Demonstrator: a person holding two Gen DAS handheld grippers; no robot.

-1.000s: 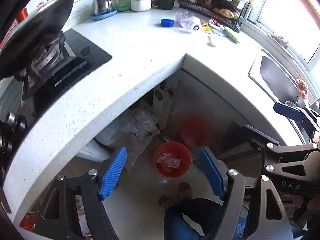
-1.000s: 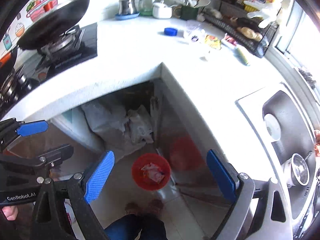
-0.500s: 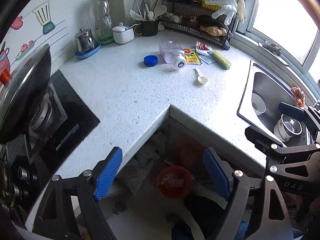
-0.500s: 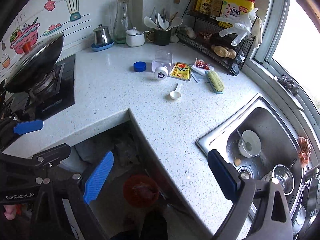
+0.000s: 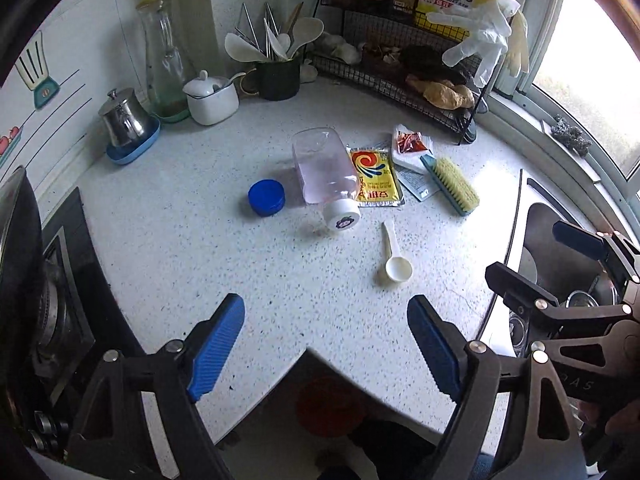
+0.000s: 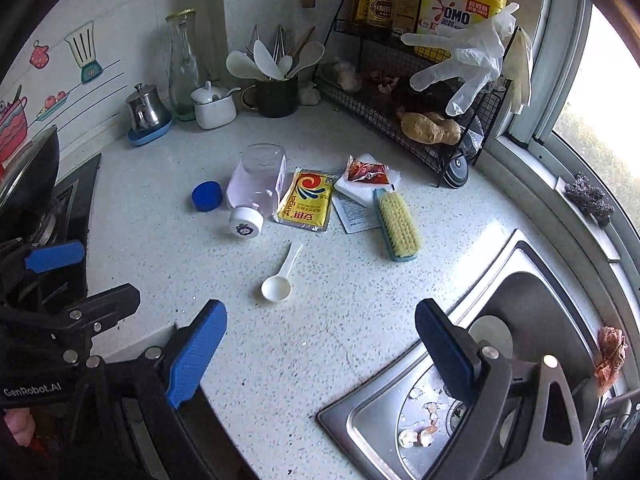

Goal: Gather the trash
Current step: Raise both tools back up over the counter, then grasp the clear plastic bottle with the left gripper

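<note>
Both the left gripper (image 5: 326,344) and right gripper (image 6: 320,352) hung empty with jaws apart (low in each frame), apparently approaching the toppled bottle (image 5: 324,172) and yellow packet (image 5: 375,178) mid-frame, so a descent onto one seemed next.

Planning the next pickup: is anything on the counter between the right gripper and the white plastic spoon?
Nothing visible. The right gripper is open and empty above bare speckled counter, and the white spoon lies just beyond its fingers, apart from the capped bottle and brush.
</note>
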